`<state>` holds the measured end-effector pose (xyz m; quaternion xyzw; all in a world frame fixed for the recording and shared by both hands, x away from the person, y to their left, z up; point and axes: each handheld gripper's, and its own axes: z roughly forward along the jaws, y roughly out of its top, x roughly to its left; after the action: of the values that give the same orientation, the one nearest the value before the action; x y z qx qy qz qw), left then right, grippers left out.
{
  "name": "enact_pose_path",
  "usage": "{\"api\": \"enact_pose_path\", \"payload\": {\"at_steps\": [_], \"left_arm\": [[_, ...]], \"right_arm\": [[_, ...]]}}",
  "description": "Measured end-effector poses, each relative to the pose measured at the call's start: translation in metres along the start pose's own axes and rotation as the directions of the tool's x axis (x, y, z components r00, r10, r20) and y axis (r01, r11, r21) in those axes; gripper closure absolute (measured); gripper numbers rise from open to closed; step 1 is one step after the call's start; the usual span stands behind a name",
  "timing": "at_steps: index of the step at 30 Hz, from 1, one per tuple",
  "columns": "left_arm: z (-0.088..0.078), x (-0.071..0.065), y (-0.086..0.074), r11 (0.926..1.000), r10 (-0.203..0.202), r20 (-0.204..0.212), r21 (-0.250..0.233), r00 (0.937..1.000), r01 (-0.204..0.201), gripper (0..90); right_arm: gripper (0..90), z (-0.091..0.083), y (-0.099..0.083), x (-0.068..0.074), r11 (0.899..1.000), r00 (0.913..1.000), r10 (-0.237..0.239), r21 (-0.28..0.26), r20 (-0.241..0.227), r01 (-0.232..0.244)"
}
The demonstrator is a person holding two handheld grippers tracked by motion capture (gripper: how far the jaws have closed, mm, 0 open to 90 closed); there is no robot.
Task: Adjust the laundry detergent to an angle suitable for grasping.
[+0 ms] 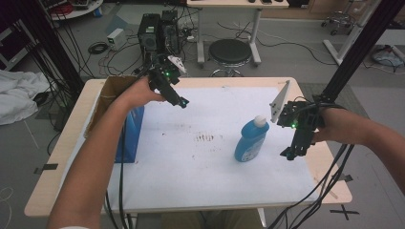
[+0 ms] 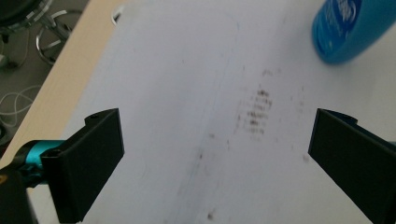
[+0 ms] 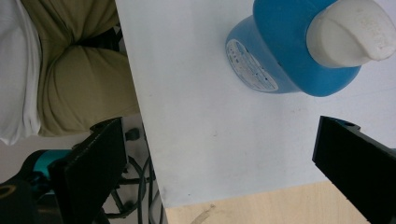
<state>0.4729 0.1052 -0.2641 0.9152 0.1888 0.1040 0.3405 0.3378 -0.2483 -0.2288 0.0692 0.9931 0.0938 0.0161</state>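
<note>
Blue bottle (image 1: 251, 140) stood upright on the white sheet (image 1: 200, 162), just beside the right gripper (image 1: 290, 153), whose jaws were spread. Left gripper (image 1: 183, 102) hovered apart, also spread. Risk: a glancing jaw would probably topple the bottle.

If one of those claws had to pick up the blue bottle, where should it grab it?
Probably around the blue bottle body, below the white cap. It stands upright, so a sideways approach from the right claw, open and nearest, suits. The body is wide, flattish and steadier to squeeze than the small rounded cap.
</note>
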Motion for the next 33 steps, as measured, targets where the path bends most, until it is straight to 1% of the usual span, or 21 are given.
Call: {"api": "enact_pose_path", "payload": {"at_steps": [2, 4, 6, 8, 9, 11, 13, 15, 16, 17, 19, 21, 22, 23, 24, 25, 28, 29, 30, 32, 33], "left_arm": [[0.004, 0.000, -0.005, 0.9994, -0.010, -0.037, -0.035, 0.9993, 0.009, 3.4], [0.007, -0.001, -0.008, 0.9957, -0.043, -0.064, -0.085, 0.9970, 0.038, 3.4], [0.010, -0.002, -0.011, 0.9870, -0.071, -0.079, -0.149, 0.9943, 0.059, 3.4], [0.012, -0.003, -0.013, 0.9791, -0.097, -0.100, -0.188, 0.9902, 0.077, 3.4], [0.013, -0.003, -0.014, 0.9749, -0.107, -0.104, -0.206, 0.9889, 0.083, 3.4], [0.015, -0.003, -0.017, 0.9640, -0.128, -0.109, -0.247, 0.9857, 0.098, 3.4], [0.015, -0.003, -0.019, 0.9483, -0.153, -0.110, -0.296, 0.9820, 0.115, 3.4], [0.017, -0.004, -0.022, 0.9324, -0.164, -0.108, -0.341, 0.9806, 0.118, 3.4], [0.017, -0.004, -0.022, 0.9324, -0.164, -0.108, -0.341, 0.9806, 0.118, 3.4], [0.018, -0.005, -0.024, 0.9283, -0.165, -0.113, -0.353, 0.9799, 0.116, 3.4], [0.020, -0.006, -0.027, 0.9177, -0.171, -0.133, -0.382, 0.9762, 0.109, 3.4], [0.020, -0.008, -0.030, 0.9050, -0.187, -0.150, -0.411, 0.9707, 0.111, 3.4], [0.021, -0.009, -0.032, 0.8949, -0.198, -0.151, -0.431, 0.9684, 0.116, 3.4], [0.021, -0.010, -0.032, 0.8873, -0.205, -0.153, -0.446, 0.9668, 0.118, 3.4], [0.021, -0.010, -0.032, 0.8873, -0.205, -0.153, -0.446, 0.9668, 0.118, 3.4], [0.021, -0.013, -0.033, 0.8711, -0.211, -0.152, -0.478, 0.9657, 0.115, 3.4], [0.024, -0.019, -0.033, 0.8457, -0.233, -0.148, -0.519, 0.9612, 0.125, 3.4], [0.024, -0.019, -0.033, 0.8457, -0.233, -0.148, -0.519, 0.9612, 0.125, 3.4], [0.027, -0.024, -0.034, 0.8438, -0.243, -0.152, -0.520, 0.9581, 0.131, 3.4], [0.030, -0.029, -0.034, 0.8437, -0.248, -0.164, -0.521, 0.9548, 0.129, 3.4], [0.031, -0.031, -0.035, 0.8395, -0.253, -0.170, -0.528, 0.9524, 0.129, 3.4]], "right_arm": [[2.3, 0.001, 0.000, -0.001, 1.000, 1.0000, -0.008, -0.008, -0.001, 0.008], [2.3, 0.001, 0.000, -0.002, 1.000, 1.0000, -0.005, -0.007, -0.001, 0.005], [2.3, 0.001, 0.000, -0.002, 1.000, 0.9999, -0.011, -0.007, -0.002, 0.011], [2.3, 0.001, 0.000, -0.003, 1.000, 0.9999, -0.011, -0.011, -0.001, 0.011], [2.3, 0.000, 0.000, -0.002, 1.000, 1.0000, 0.000, -0.007, 0.000, 0.000], [2.3, 0.000, 0.000, -0.003, 1.000, 1.0000, -0.003, -0.006, -0.001, 0.003], [2.3, 0.000, 0.000, -0.003, 1.000, 1.0000, -0.005, -0.008, -0.001, 0.005], [2.3, 0.001, 0.000, -0.003, 1.000, 1.0000, -0.002, -0.011, 0.000, 0.002], [2.3, 0.001, 0.000, -0.003, 1.000, 1.0000, -0.002, -0.011, 0.000, 0.002], [2.3, 0.001, 0.000, -0.003, 1.000, 1.0000, -0.002, -0.012, 0.000, 0.002], [2.3, 0.001, 0.000, -0.004, 1.000, 1.0000, -0.004, -0.013, -0.001, 0.004], [2.3, 0.001, 0.000, -0.005, 1.000, 1.0000, -0.004, -0.016, -0.002, 0.004], [2.3, 0.001, 0.000, -0.005, 1.000, 1.0000, -0.004, -0.016, -0.002, 0.004], [2.3, 0.000, 0.000, -0.005, 1.000, 1.0000, -0.003, -0.018, -0.002, 0.003], [2.3, 0.000, 0.000, -0.005, 1.000, 1.0000, -0.003, -0.018, -0.002, 0.003], [2.3, 0.000, -0.001, -0.005, 1.000, 1.0000, 0.004, -0.018, -0.001, -0.004], [2.3, 0.000, -0.001, -0.005, 1.000, 1.0000, 0.004, -0.018, 0.000, -0.004], [2.3, 0.000, -0.001, -0.005, 1.000, 1.0000, 0.004, -0.018, 0.000, -0.004], [2.3, 0.000, -0.001, -0.006, 1.000, 1.0000, -0.001, -0.021, -0.001, 0.001], [2.3, 0.001, -0.001, -0.006, 1.000, 1.0000, 0.003, -0.017, -0.003, -0.003], [2.3, 0.001, -0.001, -0.006, 1.000, 1.0000, 0.003, -0.017, -0.003, -0.003]]}}
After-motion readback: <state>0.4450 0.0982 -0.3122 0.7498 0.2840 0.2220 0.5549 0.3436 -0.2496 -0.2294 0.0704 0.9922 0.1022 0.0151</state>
